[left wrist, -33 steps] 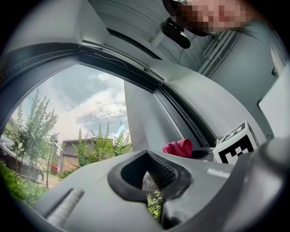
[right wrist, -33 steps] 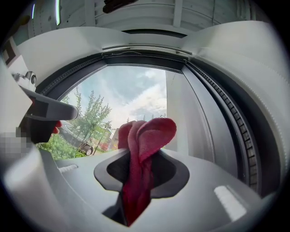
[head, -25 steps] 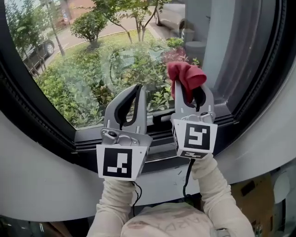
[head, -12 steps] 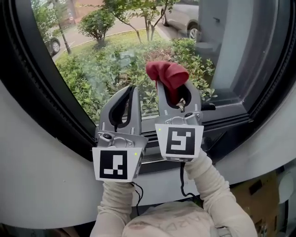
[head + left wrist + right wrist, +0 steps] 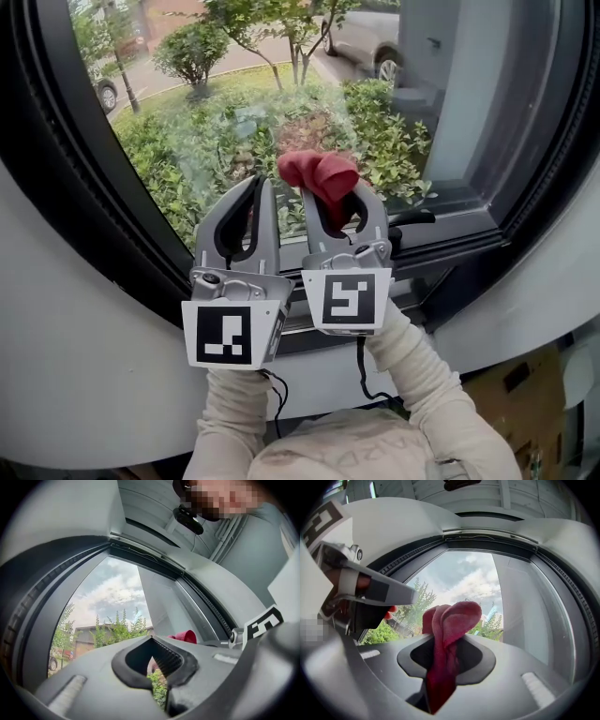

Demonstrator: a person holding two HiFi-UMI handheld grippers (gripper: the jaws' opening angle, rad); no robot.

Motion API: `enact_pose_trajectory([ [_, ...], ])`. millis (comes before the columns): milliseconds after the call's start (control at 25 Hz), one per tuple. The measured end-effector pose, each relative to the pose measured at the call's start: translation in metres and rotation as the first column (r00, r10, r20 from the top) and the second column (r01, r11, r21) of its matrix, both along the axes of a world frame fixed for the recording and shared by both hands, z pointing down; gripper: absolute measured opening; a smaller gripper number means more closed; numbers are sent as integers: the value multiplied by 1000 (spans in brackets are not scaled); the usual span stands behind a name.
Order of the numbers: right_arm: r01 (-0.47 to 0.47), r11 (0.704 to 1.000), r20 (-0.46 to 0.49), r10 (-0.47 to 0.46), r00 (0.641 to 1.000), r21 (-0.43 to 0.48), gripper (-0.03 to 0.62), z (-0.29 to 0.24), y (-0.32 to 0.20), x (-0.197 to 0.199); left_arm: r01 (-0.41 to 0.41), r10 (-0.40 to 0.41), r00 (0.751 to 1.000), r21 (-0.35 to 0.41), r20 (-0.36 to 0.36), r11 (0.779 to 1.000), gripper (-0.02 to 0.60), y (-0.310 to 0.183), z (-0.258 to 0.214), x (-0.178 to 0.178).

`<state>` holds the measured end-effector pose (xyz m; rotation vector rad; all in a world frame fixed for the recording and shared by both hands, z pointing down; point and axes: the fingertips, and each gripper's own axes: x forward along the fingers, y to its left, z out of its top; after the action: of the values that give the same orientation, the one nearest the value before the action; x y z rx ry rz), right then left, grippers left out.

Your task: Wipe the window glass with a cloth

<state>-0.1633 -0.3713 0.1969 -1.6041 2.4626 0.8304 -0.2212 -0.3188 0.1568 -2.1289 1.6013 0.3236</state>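
A red cloth (image 5: 317, 175) bunches out of the tips of my right gripper (image 5: 330, 192), which is shut on it and holds it against the window glass (image 5: 234, 112) low in the pane. In the right gripper view the red cloth (image 5: 449, 634) runs down between the closed jaws, with the window glass (image 5: 473, 583) behind it. My left gripper (image 5: 261, 187) stands just left of the right one, shut with nothing in it. From the left gripper view the cloth (image 5: 183, 636) peeks over the jaw and the window glass (image 5: 112, 602) fills the middle.
A black window frame (image 5: 56, 159) curves round the pane, with a grey sill (image 5: 84, 375) below. A black window handle (image 5: 412, 218) sticks out right of the cloth. Outside are shrubs (image 5: 178, 159) and parked cars (image 5: 370, 37). A cardboard box (image 5: 511, 412) sits low right.
Both grippers have moved left and a little down along the glass, the right one taking the cloth with it. The two grippers now stand closer together.
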Motion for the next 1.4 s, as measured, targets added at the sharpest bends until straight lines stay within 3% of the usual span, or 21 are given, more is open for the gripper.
enact_pose_trajectory([
  [360, -37, 999, 15, 37, 999, -27, 129, 7, -16, 59, -9, 8, 1000, -33, -12, 999, 0, -14, 8, 39],
  [800, -87, 996, 58, 85, 995, 38, 131, -8, -40, 165, -71, 72, 997, -21, 13, 997, 0, -40, 8, 132],
  [1200, -174, 985, 89, 174, 981, -15, 132, -6, -63, 262, -107, 108, 994, -25, 33, 994, 0, -58, 3, 201],
  [1400, -178, 984, 91, 180, 980, -24, 130, -5, -67, 276, -113, 114, 992, -21, 45, 993, 0, -57, 2, 215],
])
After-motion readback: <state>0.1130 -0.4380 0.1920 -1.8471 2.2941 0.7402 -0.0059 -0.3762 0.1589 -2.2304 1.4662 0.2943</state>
